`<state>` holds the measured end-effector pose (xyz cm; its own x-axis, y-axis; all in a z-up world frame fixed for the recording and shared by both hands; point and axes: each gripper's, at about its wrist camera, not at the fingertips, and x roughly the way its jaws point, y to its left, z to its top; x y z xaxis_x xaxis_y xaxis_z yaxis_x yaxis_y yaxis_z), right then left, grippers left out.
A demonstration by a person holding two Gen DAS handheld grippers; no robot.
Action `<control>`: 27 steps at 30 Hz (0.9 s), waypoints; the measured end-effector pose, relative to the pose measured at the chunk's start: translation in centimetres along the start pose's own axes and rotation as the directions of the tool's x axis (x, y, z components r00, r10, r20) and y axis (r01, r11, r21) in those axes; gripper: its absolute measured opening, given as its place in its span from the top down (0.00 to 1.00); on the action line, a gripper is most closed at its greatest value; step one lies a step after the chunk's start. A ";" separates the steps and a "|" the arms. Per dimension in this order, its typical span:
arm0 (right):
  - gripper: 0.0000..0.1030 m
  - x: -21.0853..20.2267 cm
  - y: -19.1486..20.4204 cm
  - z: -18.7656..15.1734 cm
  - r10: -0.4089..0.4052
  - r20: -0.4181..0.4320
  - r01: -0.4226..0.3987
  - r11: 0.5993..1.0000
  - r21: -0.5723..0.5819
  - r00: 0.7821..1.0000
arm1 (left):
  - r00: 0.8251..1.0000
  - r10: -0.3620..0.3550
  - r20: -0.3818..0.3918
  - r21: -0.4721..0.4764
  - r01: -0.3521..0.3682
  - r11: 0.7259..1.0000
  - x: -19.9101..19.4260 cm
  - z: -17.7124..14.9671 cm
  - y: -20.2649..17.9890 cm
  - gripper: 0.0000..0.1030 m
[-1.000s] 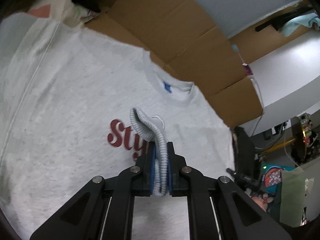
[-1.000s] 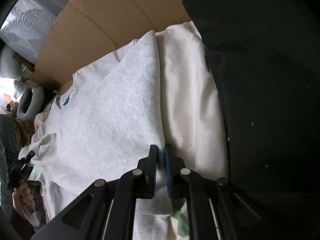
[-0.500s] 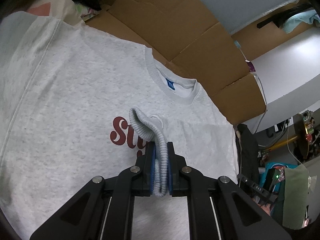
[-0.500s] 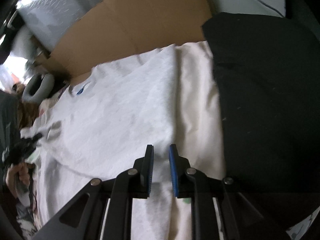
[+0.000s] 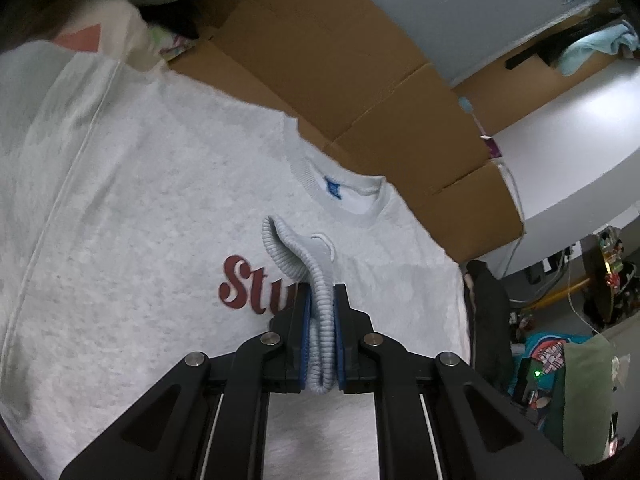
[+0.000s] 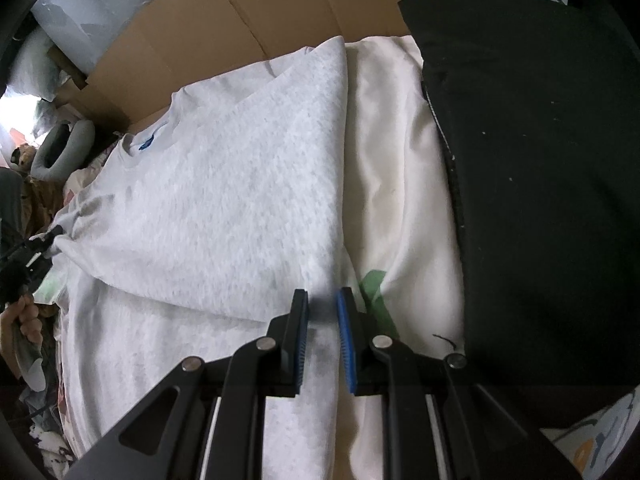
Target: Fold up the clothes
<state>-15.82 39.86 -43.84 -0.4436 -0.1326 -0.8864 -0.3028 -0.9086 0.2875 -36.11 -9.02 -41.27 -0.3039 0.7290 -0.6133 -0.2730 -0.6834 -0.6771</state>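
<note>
The grey sweatshirt (image 5: pixel 132 240) lies spread flat, front up, its ribbed collar (image 5: pixel 340 196) with a blue neck tag (image 5: pixel 333 190) pointing toward the flattened cardboard (image 5: pixel 340 68) that backs it; red script lettering (image 5: pixel 256 290) runs across the chest below the collar. In the right wrist view one side of the sweatshirt (image 6: pixel 224 208) is already folded over the body, leaving a straight folded edge along its right, and just beyond that edge lies a cream garment (image 6: pixel 396 168) with a green print, then a black cloth (image 6: pixel 540 184) farther out. A cream piece with a coral patch (image 5: pixel 80 38) sits past the sweatshirt's far shoulder. The left hand-held gripper (image 5: pixel 322 320) is clamped tight on the ribbed cuff (image 5: pixel 296 256) of a sleeve, lifted above the lettering. The right hand-held gripper (image 6: pixel 322 312) is parted a little with nothing between its blue pads (image 6: pixel 346 344), hovering over the folded edge near the sweatshirt's lower part. A person's hand (image 6: pixel 28 318) shows at the sweatshirt's left margin.
</note>
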 end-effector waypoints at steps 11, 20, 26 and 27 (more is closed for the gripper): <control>0.87 -0.5 0.8 2.4 0.040 0.051 -0.038 0.999 -0.032 0.998 | 0.994 0.096 -0.059 0.017 -0.095 0.995 1.2 -1.1 1.8 0.91; 0.87 2.3 1.5 4.0 0.042 0.020 -0.041 0.997 -0.067 0.999 | 0.994 0.098 -0.043 0.048 -0.095 0.994 1.1 -0.6 1.5 0.91; 0.88 2.7 0.5 3.5 0.038 0.006 -0.038 0.998 -0.044 0.999 | 0.992 0.105 -0.073 0.026 -0.103 0.994 0.3 -1.7 1.9 0.91; 0.88 2.6 0.5 3.4 0.037 0.003 -0.037 0.998 -0.044 0.999 | 0.992 0.102 -0.073 0.027 -0.100 0.995 0.1 -1.8 1.7 0.91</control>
<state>-19.99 40.39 -44.78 -0.4573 -0.1651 -0.8738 -0.2485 -0.9197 0.3039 -35.01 -10.07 -43.22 -0.2623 0.6562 -0.7075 -0.2657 -0.7540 -0.6008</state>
